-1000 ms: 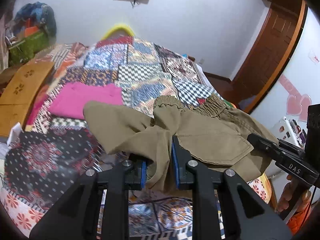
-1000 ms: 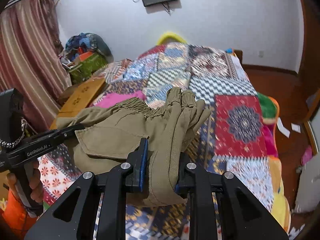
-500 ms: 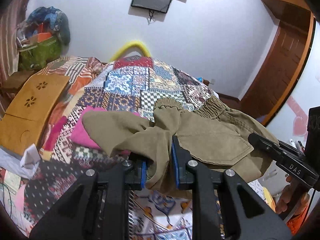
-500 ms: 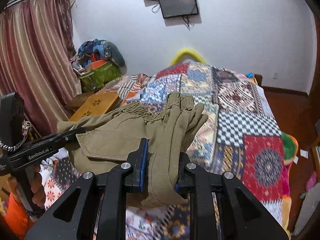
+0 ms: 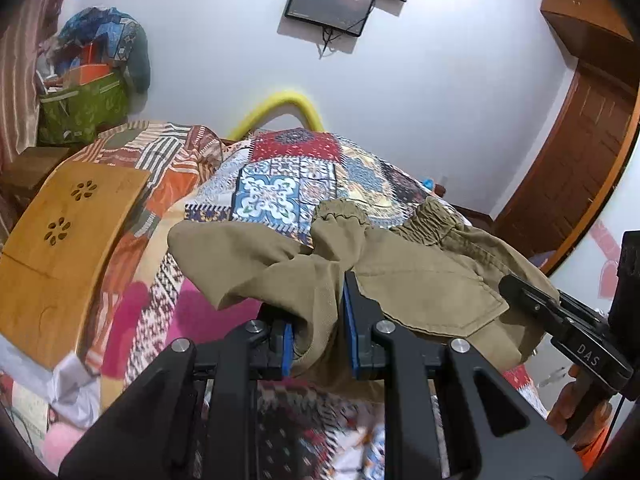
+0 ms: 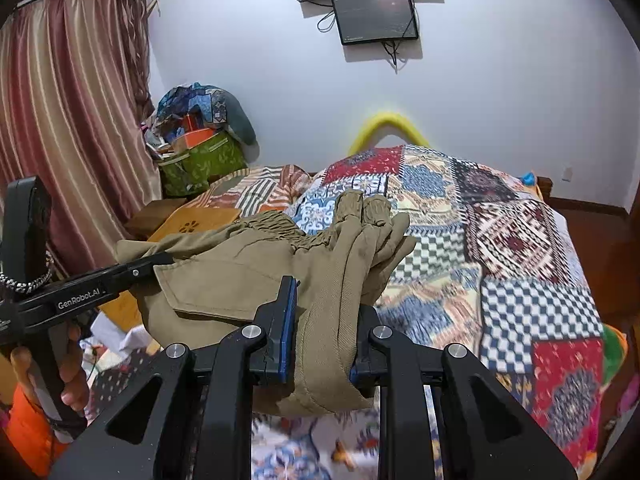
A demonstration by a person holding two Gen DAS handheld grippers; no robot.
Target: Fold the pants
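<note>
The khaki pants [image 5: 420, 280] hang bunched in the air above the patchwork bed, held between both grippers. My left gripper [image 5: 318, 320] is shut on a gathered fold of the pants; a leg flops to the left and an elastic cuff [image 5: 340, 216] stands up beyond the fingers. My right gripper [image 6: 324, 320] is shut on another fold of the pants [image 6: 240, 272], with cuffs [image 6: 364, 204] sticking up ahead. Each gripper shows in the other's view: the right gripper [image 5: 560, 320] at the right edge, the left gripper [image 6: 92, 284] at the left edge.
The patchwork quilt [image 6: 500, 240] covers the bed below. A pink garment [image 5: 192, 320] lies on the quilt under the pants. A wooden lap table [image 5: 60, 248] sits at the bed's left side. A green bag [image 6: 200, 164] with clutter stands by the curtain. A wooden door [image 5: 580, 160] is at right.
Both grippers have lifted and tilted upward with the pants, so the bed has dropped lower in view and the wall screens appear. The grips on the pants are unchanged.
</note>
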